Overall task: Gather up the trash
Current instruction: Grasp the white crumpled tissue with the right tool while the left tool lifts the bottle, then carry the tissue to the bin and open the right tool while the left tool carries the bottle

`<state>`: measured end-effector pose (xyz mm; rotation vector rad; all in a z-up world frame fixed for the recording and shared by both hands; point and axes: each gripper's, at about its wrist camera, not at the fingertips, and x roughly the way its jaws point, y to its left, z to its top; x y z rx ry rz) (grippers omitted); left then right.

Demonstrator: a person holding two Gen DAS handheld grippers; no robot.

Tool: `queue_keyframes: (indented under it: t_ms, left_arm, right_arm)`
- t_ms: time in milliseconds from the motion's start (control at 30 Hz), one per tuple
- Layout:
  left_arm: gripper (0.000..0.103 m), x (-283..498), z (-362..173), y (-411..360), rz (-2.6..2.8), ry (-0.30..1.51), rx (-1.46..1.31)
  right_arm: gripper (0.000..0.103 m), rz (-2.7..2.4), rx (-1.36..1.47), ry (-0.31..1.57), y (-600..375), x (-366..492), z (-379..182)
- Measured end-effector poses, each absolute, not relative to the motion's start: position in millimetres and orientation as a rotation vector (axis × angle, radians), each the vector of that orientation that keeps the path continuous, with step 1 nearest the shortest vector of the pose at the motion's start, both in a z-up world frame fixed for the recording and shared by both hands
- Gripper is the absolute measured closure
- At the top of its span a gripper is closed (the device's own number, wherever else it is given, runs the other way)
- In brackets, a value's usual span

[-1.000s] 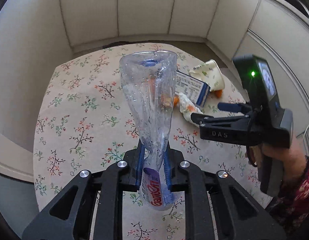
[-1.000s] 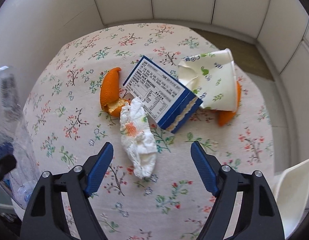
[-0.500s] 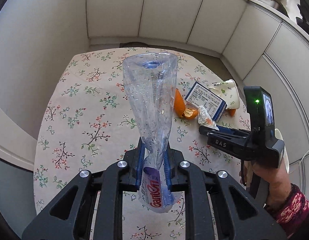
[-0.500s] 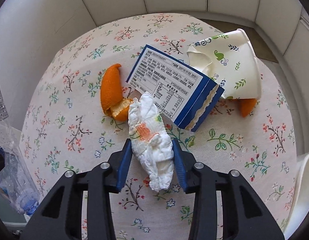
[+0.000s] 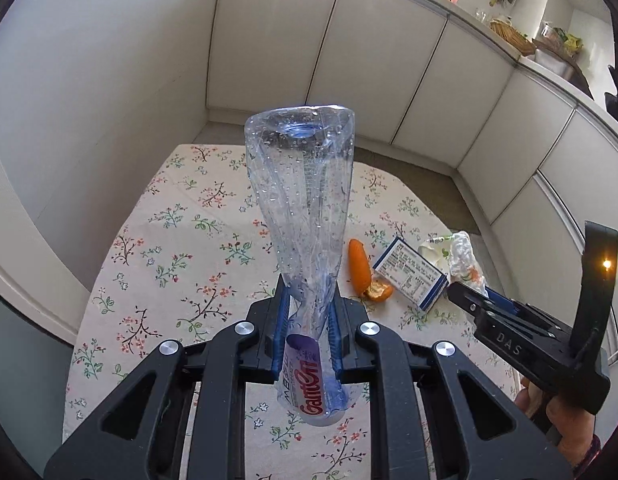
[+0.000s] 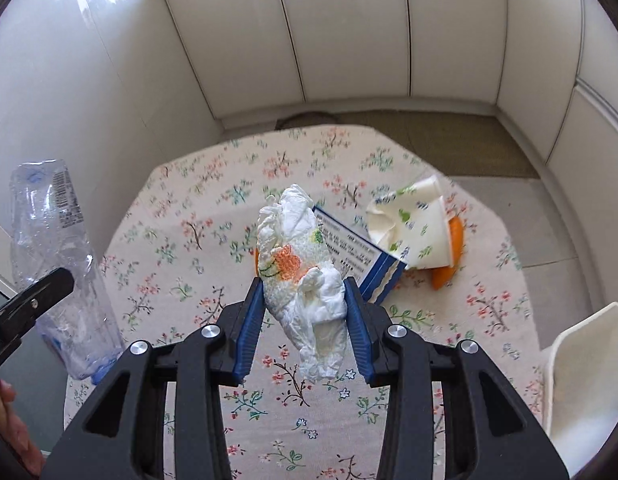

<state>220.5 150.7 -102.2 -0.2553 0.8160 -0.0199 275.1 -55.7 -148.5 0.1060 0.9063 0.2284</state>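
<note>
The crumpled napkin (image 6: 303,276) covers most of the orange peel (image 6: 256,258) and a corner of the blue box (image 6: 359,256). The paper cup (image 6: 411,226) hides much of another peel piece (image 6: 449,256). The box's print is too small to read.

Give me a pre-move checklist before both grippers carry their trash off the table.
1. Left gripper shut on crushed plastic bottle: ok.
2. Right gripper shut on crumpled napkin: ok.
3. Napkin lifted off the floral tablecloth: ok.
4. Bin or bag to drop into: cannot tell, none clearly visible.
5. Table free of trash: not ok; blue box, paper cup and orange peel remain.
</note>
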Motion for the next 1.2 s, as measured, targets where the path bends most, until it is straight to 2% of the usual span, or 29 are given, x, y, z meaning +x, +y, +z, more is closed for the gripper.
queue_keyframes:
  t_ms: [500, 1200]
  left_arm:
    - [0.086, 214.5, -78.9, 124.6, -0.043, 0.741, -0.257]
    - [0.086, 219.2, -72.7, 62.5, -0.133, 0.693, -0.236]
  right_arm:
    - [0.063, 0.153, 0.046, 0.724, -88.4, 229.1, -93.4]
    - [0.063, 0.000, 0.036, 0.626, -159.0, 199.3, -70.1]
